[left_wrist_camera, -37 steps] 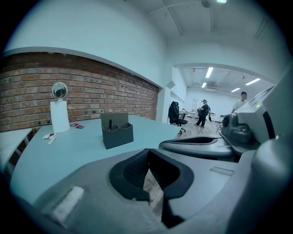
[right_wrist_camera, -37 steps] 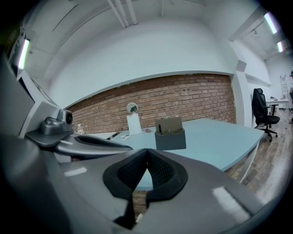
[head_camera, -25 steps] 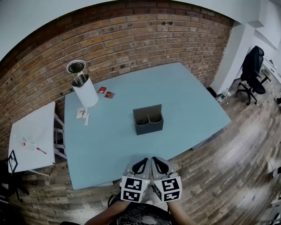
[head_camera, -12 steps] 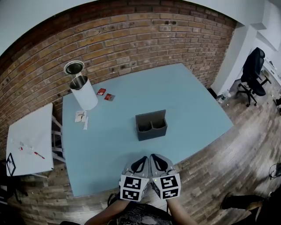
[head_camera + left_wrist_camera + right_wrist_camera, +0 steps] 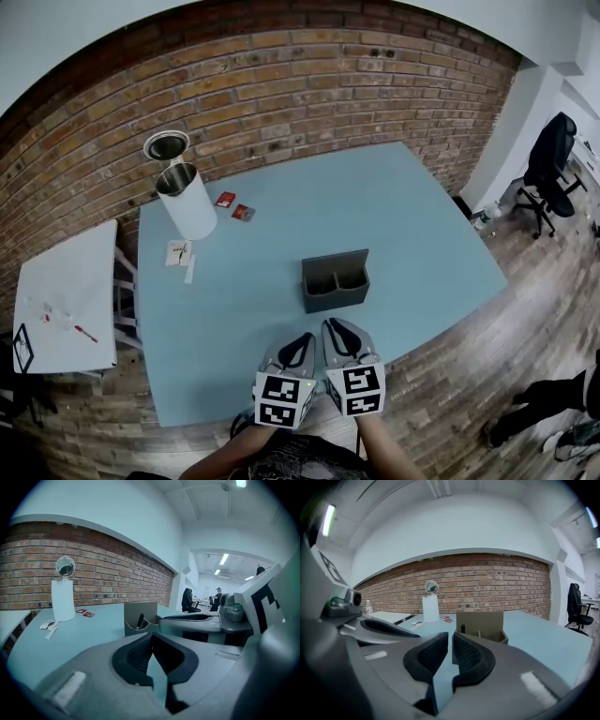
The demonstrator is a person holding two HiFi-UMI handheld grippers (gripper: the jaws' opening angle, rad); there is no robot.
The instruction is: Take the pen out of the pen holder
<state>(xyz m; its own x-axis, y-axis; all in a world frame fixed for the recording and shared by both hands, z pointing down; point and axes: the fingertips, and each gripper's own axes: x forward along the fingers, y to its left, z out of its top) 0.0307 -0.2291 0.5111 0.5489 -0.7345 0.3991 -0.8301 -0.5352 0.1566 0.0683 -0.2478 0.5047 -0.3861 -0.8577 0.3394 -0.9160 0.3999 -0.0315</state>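
Pen (image 5: 140, 620) upright in the grey pen holder (image 5: 336, 281), mid-table (image 5: 234, 309); not yet taken.
I read the left tool (image 5: 152, 635) as closed, tips touching, empty. The right tool (image 5: 450, 637) shows a narrow gap, jaws just opening, nothing between them. Both tools sit side by side at the near table edge, well apart from the holder.

Grey two-compartment pen holder (image 5: 335, 281) upright on blue table (image 5: 234, 319); dark pen (image 5: 140, 620) leaning inside (left compartment).

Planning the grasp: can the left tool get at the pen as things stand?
Probably yes: only bare table lies between the left tool and the pen holder, and the pen sticks up out of it.
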